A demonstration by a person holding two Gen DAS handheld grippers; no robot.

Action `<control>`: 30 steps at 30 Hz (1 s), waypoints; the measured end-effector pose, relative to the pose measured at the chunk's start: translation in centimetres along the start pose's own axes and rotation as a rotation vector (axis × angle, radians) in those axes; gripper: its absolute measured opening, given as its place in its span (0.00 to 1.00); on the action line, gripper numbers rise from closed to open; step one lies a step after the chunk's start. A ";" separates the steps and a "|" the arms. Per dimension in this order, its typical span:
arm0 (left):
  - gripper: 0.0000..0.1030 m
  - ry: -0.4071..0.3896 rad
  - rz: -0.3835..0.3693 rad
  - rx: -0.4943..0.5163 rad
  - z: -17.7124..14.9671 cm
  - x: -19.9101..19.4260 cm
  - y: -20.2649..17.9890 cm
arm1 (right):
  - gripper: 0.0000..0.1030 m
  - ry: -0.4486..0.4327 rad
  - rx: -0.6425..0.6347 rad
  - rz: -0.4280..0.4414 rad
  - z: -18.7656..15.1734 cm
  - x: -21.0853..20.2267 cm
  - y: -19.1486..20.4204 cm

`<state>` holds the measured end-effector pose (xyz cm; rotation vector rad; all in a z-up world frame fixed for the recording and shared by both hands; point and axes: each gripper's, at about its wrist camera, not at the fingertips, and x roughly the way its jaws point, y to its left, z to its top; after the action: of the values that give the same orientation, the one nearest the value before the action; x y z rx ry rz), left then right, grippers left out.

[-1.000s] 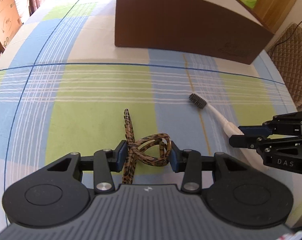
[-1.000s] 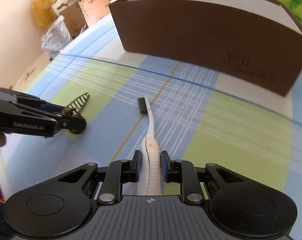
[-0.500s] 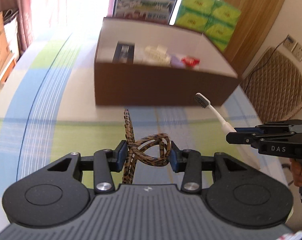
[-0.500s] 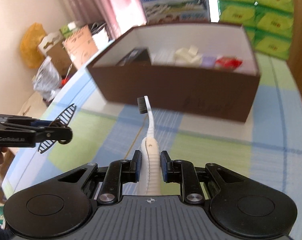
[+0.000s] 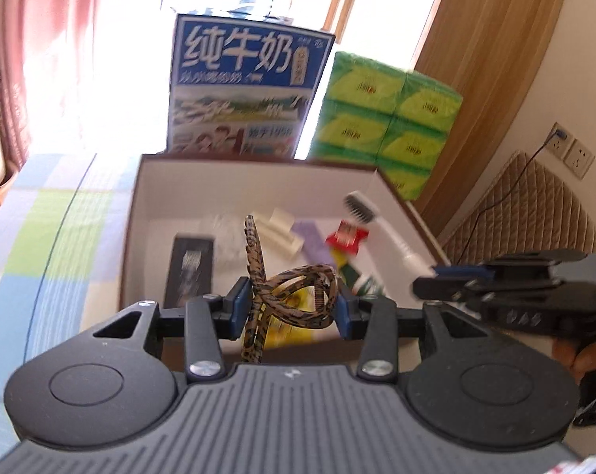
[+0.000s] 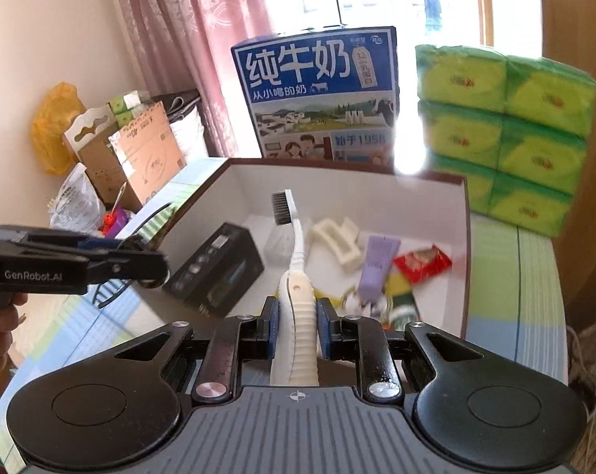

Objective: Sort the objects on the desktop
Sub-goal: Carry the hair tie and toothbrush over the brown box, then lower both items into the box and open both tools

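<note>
My left gripper [image 5: 290, 304] is shut on a leopard-print hair clip [image 5: 294, 292] and holds it above the near edge of the brown box [image 5: 130, 221]. My right gripper [image 6: 297, 316] is shut on the ribbed handle of a white toothbrush [image 6: 296, 252], whose dark bristles point up over the box [image 6: 467, 237]. In the left wrist view the right gripper [image 5: 424, 286] reaches in from the right with the toothbrush [image 5: 381, 225]. In the right wrist view the left gripper [image 6: 160, 260] comes in from the left beside the box's near left corner.
Inside the box lie a black case [image 6: 215, 272], a white claw clip [image 6: 337, 243], a purple tube [image 6: 377, 260], a red packet [image 6: 422, 262] and a green packet [image 6: 402, 308]. Behind it stand a blue milk carton [image 6: 321, 94] and green tissue packs [image 6: 503, 130]. A checked cloth [image 5: 49, 229] covers the table.
Both grippers have risen and moved forward with their objects, from low over the cloth to above the box's near edge. The box's inside has come into full view.
</note>
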<state>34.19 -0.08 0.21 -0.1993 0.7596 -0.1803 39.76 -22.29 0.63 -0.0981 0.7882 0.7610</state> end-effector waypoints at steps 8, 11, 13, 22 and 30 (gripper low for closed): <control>0.36 0.037 0.009 0.009 3.7 6.8 -0.4 | 0.17 0.041 0.018 -0.055 3.2 5.2 -2.7; 0.36 0.069 0.031 0.026 4.3 9.6 -0.4 | 0.17 0.062 0.058 -0.092 4.0 7.3 -4.2; 0.36 0.093 0.042 0.032 4.3 11.2 -0.2 | 0.17 0.080 0.081 -0.110 4.2 8.5 -5.1; 0.36 0.168 0.051 0.039 4.2 16.2 0.4 | 0.17 0.136 0.127 -0.179 4.2 11.9 -7.5; 0.36 0.214 0.057 0.044 4.2 19.1 0.6 | 0.17 0.157 0.111 -0.201 4.4 13.5 -7.9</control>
<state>50.82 -3.51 -9.60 -0.1169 0.9725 -0.1653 53.79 -18.72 -6.77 -0.1366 0.9531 0.5228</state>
